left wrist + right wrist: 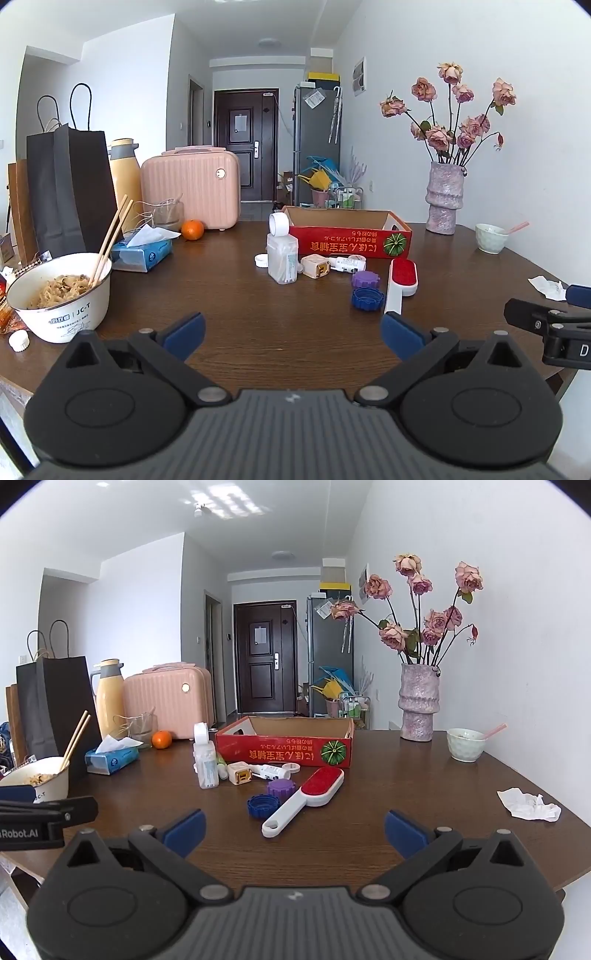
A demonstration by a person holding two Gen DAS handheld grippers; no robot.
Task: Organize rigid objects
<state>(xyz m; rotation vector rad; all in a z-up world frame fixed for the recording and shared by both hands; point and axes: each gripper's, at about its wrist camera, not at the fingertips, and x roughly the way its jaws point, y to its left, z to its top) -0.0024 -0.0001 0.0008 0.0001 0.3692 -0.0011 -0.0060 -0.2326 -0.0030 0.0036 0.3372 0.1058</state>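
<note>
Left gripper (293,334): jaws spread wide, empty, above bare table (258,325).
Right gripper (293,830): spread wide, empty.
Lint brush (306,797): at 12 o'clock, flat, touching blue cap (261,805).
Red box (284,747): 12 o'clock beyond, open-topped.

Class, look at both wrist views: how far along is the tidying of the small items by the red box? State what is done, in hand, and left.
Done: nothing visible; what shows of the red box interior looks bare. In hand: nothing; the left gripper and right gripper are open and empty. Left: the lint brush, blue cap, purple cap, charger plug and swab bottle lie on the table.
</note>
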